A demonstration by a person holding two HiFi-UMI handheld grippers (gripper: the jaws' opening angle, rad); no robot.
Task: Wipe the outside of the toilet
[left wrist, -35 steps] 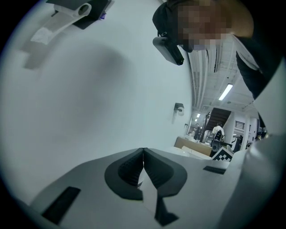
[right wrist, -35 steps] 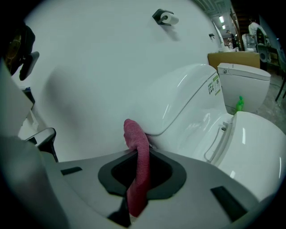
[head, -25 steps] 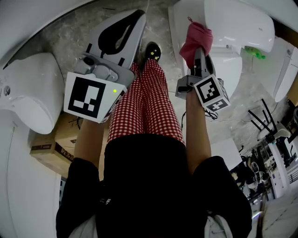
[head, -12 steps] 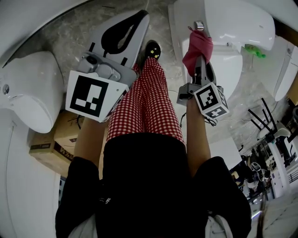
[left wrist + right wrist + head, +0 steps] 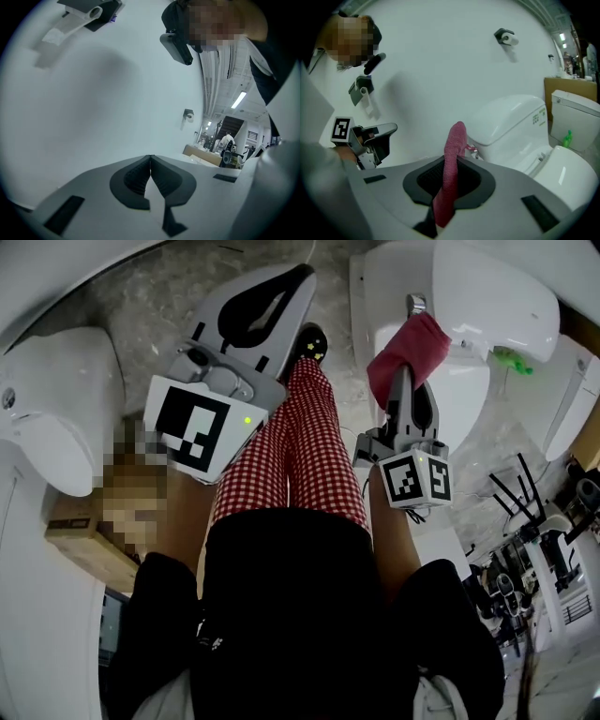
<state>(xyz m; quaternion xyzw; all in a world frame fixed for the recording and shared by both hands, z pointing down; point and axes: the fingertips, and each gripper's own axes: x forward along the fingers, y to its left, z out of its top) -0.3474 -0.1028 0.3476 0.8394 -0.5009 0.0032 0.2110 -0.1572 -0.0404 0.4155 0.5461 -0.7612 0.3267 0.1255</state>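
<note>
Left gripper (image 5: 150, 161), jaws pressed together with nothing between them, is held well left of the white toilet (image 5: 487, 296). Right gripper (image 5: 449, 164) clamps a pink cloth (image 5: 409, 348) close against the toilet's near side.

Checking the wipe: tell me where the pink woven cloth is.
Head view, right side: the pink woven cloth is clamped in the right gripper, its free end beside the white toilet, near the chrome button.

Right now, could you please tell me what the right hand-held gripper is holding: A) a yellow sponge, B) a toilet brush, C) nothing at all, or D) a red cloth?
D: the right hand-held gripper has its jaws shut on a red cloth that sticks up between them.
</note>
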